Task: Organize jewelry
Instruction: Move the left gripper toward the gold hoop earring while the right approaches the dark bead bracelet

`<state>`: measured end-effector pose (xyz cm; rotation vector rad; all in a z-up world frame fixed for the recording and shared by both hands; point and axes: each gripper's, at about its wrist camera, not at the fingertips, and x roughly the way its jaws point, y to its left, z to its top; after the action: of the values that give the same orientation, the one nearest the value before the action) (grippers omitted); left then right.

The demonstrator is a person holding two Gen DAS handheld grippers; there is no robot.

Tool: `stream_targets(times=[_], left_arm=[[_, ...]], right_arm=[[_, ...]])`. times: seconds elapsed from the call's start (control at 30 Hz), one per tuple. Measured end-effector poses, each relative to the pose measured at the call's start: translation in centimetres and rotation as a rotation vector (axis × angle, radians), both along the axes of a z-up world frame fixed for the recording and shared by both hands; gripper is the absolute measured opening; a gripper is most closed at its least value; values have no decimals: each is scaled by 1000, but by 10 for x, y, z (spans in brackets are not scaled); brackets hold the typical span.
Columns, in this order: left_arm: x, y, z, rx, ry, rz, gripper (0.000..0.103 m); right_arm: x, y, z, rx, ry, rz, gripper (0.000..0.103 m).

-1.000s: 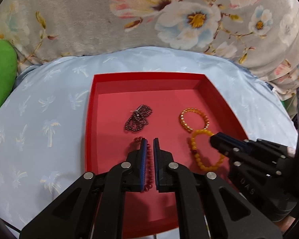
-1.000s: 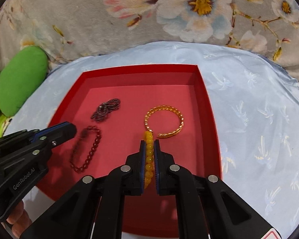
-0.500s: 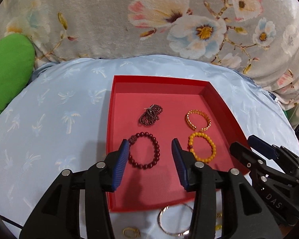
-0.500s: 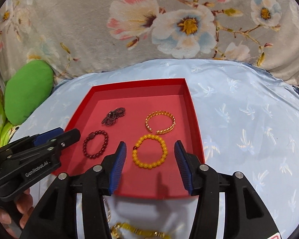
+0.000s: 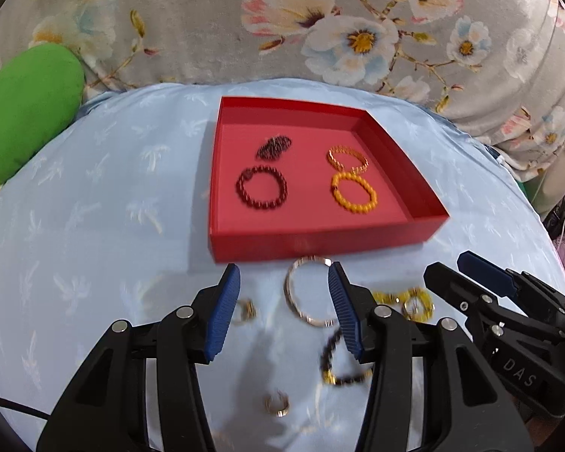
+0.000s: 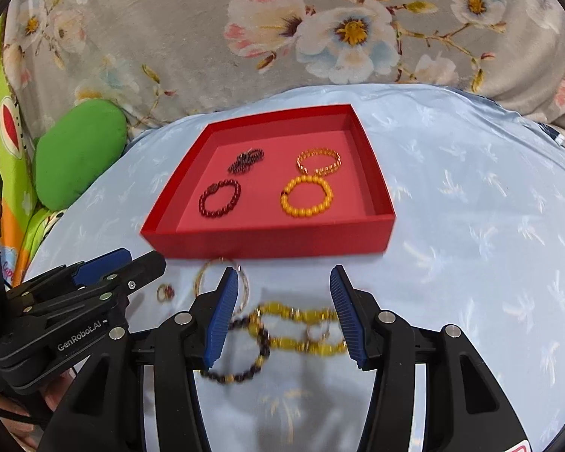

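While four bracelets lie in the tray (image 5: 320,243), both grippers (image 5: 284,310) (image 6: 284,310), fingers spread and empty, hover near its front edge; next, likely pinch the bangle (image 5: 307,292).

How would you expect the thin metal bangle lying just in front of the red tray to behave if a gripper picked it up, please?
The metal bangle looks like a thin rigid hoop, so it probably keeps its shape. Its shiny surface may slip between pads. Lying flat on the soft blue cloth, it could be awkward to get under.
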<state>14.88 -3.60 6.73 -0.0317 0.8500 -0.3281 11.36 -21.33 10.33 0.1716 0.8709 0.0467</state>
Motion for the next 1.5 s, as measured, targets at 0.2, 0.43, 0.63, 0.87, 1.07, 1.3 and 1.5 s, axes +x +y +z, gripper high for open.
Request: stream_targets(times=[0.2, 0.43, 0.63, 0.87, 1.07, 1.3, 1.5], left_arm=[[-34, 7, -13, -7, 23, -6, 47], [-63, 13, -27, 6, 39, -4, 47], [-76, 18, -36, -4, 65, 2, 47], [-80, 24, -42, -18, 86, 19, 47], [-75, 34, -41, -28, 87, 46, 47], [-69, 42, -41, -36, 90, 68, 47], [-66, 44, -41, -40, 92, 72, 47]], right_arm=[[-35, 1, -16, -3, 43, -8, 50], [-59, 6, -32, 7, 78, -7, 50], [-69, 11, -38, -2, 83, 0, 50], [-65, 16, -44, 3, 91, 6, 50], [-51, 23, -46, 6, 82, 3, 47], [-34, 28, -52, 25, 79, -20, 40], [-24, 28, -60, 37, 102, -44, 26]])
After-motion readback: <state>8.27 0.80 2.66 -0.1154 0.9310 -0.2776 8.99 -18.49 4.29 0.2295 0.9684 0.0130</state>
